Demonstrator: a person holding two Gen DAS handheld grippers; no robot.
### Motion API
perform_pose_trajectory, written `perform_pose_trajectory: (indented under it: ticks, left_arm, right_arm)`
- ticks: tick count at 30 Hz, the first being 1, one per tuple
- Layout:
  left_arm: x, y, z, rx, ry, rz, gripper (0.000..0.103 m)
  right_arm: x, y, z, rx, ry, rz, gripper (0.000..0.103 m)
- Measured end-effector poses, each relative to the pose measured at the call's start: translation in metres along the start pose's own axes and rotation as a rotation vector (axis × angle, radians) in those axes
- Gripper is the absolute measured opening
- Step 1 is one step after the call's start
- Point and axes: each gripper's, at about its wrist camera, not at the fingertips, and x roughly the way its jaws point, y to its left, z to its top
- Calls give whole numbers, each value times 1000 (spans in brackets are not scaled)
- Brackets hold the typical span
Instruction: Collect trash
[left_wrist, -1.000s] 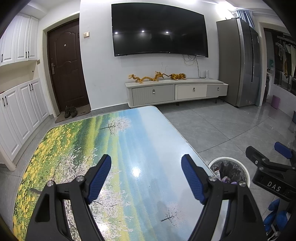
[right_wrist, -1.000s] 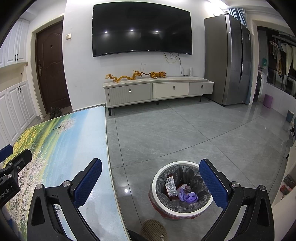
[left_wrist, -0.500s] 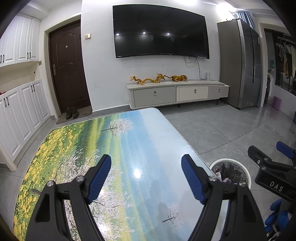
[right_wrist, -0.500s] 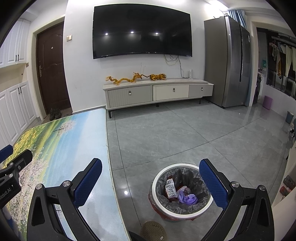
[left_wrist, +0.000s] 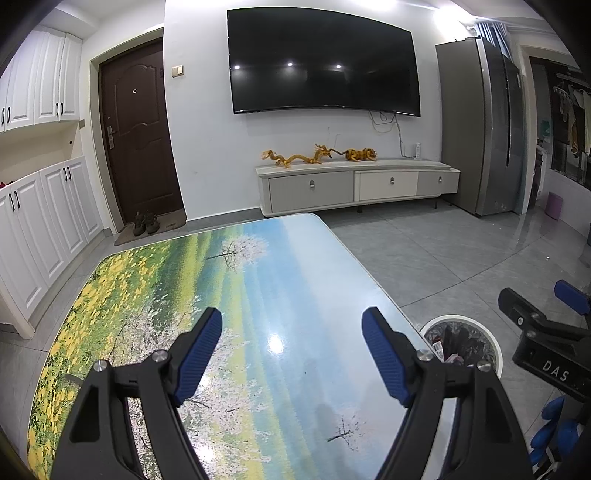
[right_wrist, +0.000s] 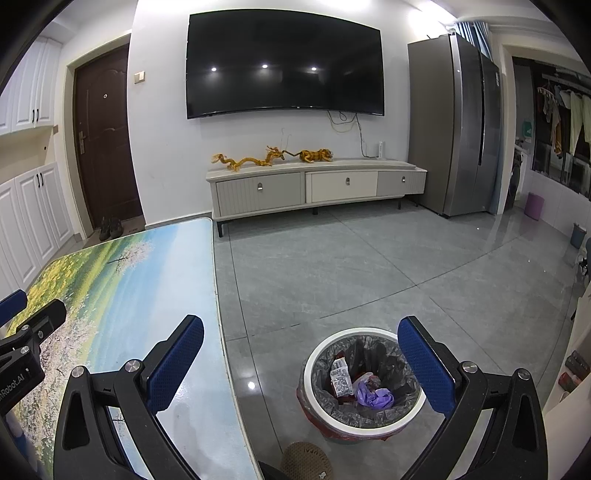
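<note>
The left gripper hangs over the table, its blue-padded fingers spread wide with nothing between them. The table top carries a printed landscape of yellow flowers, blossom trees and blue sky. From this camera the trash bin stands on the floor just past the table's right edge, half hidden by the right finger, so its contents read only as dark shapes. The right gripper shows at the far right edge of this view, marked "DAS".

The right wrist camera gives what the left cannot: it looks down into the trash bin, a white-rimmed round bin lined with a grey bag. Inside lie a printed packet and a crumpled purple wrapper. The right gripper is held above the floor beside the table, fingers wide apart and empty, the bin framed between them. A brown woven item sits at the bottom edge; what it is cannot be told.

Both views face a wall-mounted television, a low TV cabinet with golden dragon figures, and a grey refrigerator.
</note>
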Motion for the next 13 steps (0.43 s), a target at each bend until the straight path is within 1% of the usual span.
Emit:
perform_pose_trajectory:
  ticks: [13]
  left_arm:
    - [1,2,-3,-8,8,2,77]
  right_arm:
    - [0,1,0,-2,-2,-1,103]
